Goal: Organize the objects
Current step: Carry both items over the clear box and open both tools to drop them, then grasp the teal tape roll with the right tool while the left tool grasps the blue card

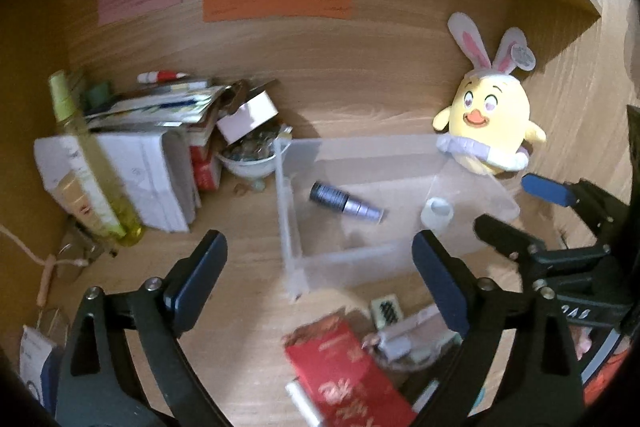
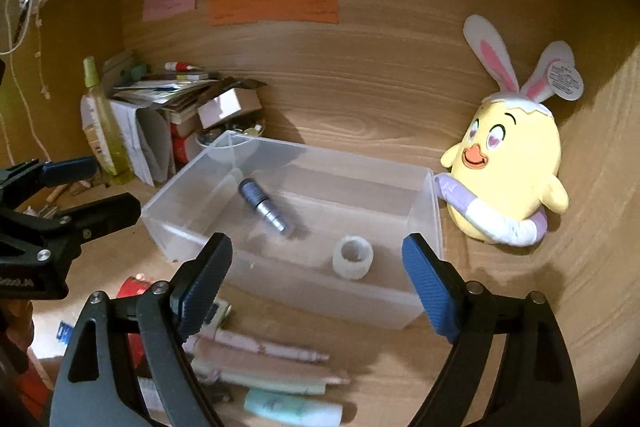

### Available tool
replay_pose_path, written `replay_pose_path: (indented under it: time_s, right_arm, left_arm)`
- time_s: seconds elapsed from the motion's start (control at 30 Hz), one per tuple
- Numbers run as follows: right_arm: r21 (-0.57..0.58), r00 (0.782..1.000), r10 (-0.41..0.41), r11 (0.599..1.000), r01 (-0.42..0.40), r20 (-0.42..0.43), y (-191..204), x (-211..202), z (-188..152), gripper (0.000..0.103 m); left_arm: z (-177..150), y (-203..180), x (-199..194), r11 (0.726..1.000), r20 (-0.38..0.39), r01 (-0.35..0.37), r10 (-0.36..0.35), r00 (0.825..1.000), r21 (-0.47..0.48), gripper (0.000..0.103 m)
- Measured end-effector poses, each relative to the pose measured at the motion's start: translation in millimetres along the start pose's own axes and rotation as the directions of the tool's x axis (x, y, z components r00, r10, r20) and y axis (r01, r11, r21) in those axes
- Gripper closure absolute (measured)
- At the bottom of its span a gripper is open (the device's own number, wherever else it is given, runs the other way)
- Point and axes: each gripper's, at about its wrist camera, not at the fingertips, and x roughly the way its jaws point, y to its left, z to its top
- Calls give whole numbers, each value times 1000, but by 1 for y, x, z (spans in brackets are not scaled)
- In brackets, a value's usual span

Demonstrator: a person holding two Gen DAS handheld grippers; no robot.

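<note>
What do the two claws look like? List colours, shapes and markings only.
Both match. The left claw has two black, curved plastic arms with triangular cut-outs and silver screw heads, each ending in a dark blue ribbed rectangular pad. The right claw has the same build, with brighter blue ribbed pads. White stamped characters mark each black body, too blurred to read. No cables or sleeves show.

My wooden desk [image 2: 360, 131] carries a clear plastic bin [image 2: 424, 227] at its middle. Against the bin's right end leans a yellow chick plush with rabbit ears [image 2: 516, 171]. To the left stand a stack of papers and books [image 1: 160, 163], a yellow-green bottle [image 1: 92, 163] and a small bowl [image 1: 250, 163]. In front of the bin lie a red packet [image 1: 340, 359] and several pens [image 2: 272, 347].
</note>
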Motion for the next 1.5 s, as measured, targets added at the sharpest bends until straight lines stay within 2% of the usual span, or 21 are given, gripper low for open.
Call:
replay_pose_path:
  time_s: [0.27,0.47,0.63,0.8,1.1,1.23,1.37,1.5]
  right_arm:
    - [5,1000,7,1000,-7,7,14,-29,-27,17]
    - [51,997,68,996,-67,-28,26,-39,-53,17]
    - [65,995,87,994,-83,-56,34,-42,-74,17]
    - [90,990,91,993,-82,-103,37,-40,-93,17]
    - [96,980,82,993,-65,-179,45,-31,-123,17]
    - [80,976,94,994,-79,-197,53,-29,-133,17]
    - [53,977,92,995,-83,-191,60,-27,-135,19]
    - [55,976,102,994,-93,-191,61,-23,-136,41]
  left_arm:
    - [-37,28,-25,998,-29,-31,29,999,-48,7]
    - [-66,44,-35,997,-76,-47,42,996,-68,7]
    - [-92,49,-38,996,-129,-62,54,990,-62,7]
    - [-116,49,-39,995,-174,-51,37,984,-80,7]
    - [-155,53,-33,990,-245,-98,69,967,-105,7]
    - [-162,52,-32,988,-245,-120,93,965,-98,7]
    - [-164,46,-31,991,-229,-103,80,970,-89,7]
    - [-165,41,-30,991,-209,-118,103,972,-64,8]
